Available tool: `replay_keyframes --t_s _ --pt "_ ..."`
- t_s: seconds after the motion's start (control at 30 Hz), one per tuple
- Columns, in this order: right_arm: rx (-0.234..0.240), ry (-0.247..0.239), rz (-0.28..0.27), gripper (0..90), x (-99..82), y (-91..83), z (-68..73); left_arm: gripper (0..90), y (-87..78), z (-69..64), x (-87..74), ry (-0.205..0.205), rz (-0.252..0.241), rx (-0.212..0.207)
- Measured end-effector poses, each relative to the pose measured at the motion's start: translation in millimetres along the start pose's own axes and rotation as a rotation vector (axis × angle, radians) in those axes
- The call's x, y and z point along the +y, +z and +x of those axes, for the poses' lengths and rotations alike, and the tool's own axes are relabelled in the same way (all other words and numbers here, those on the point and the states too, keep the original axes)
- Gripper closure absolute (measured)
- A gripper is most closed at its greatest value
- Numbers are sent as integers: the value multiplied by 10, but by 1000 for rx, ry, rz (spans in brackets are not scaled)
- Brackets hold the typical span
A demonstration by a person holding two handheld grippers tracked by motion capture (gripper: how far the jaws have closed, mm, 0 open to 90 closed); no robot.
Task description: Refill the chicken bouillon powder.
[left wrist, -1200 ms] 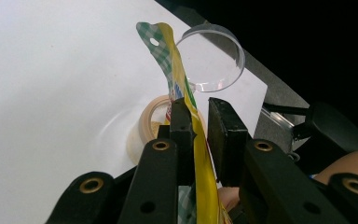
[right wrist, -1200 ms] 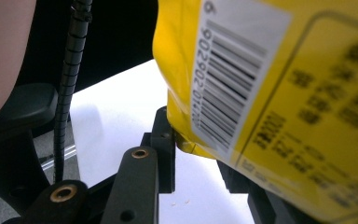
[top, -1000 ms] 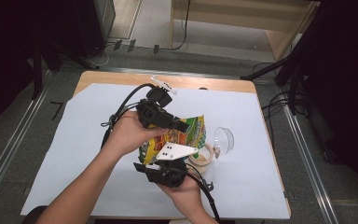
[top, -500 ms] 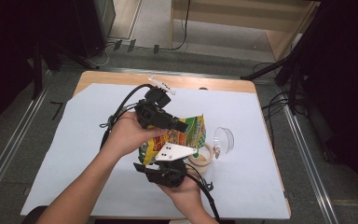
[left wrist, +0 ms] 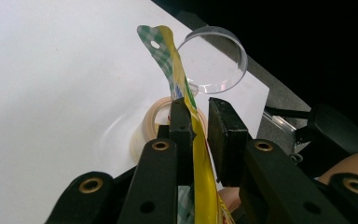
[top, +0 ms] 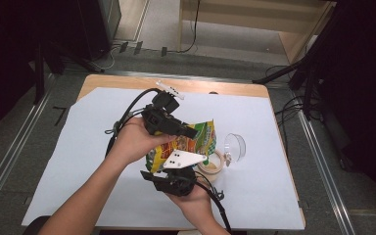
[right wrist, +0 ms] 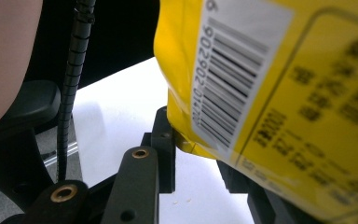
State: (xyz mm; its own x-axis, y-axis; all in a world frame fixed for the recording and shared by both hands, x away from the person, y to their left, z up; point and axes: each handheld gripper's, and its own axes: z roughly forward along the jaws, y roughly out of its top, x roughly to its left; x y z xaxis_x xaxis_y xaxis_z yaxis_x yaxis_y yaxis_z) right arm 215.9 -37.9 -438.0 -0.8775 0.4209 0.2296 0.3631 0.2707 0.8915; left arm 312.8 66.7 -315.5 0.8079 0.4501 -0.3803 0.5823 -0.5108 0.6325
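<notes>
While the yellow and green printed foil snack bag [top: 191, 142] is held up above the white paper-covered table [top: 78, 161], both grippers act on it near the table's middle. The bag stands roughly on edge, with its green-checked top seam and punched hang hole pointing away toward the far right. In the left gripper view, the bag [left wrist: 179, 88] runs as a thin yellow sheet between the two black jaws; the left pad lies against it, while a narrow gap shows between the sheet and the right pad, so the left gripper [left wrist: 200, 126] is nearly closed around the bag's edge, and a firm clamp cannot be confirmed. In the high view, the left gripper [top: 183, 131] reaches the bag from the far left side, held in the person's left hand [top: 134, 142].

The right gripper [top: 176, 166] comes in from the near side, below the bag, with its grey three-cornered plate on top. In the right gripper view, the bag's yellow back panel with barcode [right wrist: 270, 93] descends between the jaws of the right gripper [right wrist: 196, 154]; the lower corner sits against the left jaw, and the right jaw is mostly hidden behind the bag, so the grip cannot be told.

Just beside the bag on the right, a beige roll of tape [top: 214, 162] lies flat on the table, and a clear round plastic cup [top: 235, 146] lies beyond it.
</notes>
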Motion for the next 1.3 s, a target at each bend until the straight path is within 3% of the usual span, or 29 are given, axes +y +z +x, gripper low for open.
replay_keyframes --t_s 1.3 --pt "-3 4 -5 722 -10 -5 14 809 10 -21 3 10 6 5"
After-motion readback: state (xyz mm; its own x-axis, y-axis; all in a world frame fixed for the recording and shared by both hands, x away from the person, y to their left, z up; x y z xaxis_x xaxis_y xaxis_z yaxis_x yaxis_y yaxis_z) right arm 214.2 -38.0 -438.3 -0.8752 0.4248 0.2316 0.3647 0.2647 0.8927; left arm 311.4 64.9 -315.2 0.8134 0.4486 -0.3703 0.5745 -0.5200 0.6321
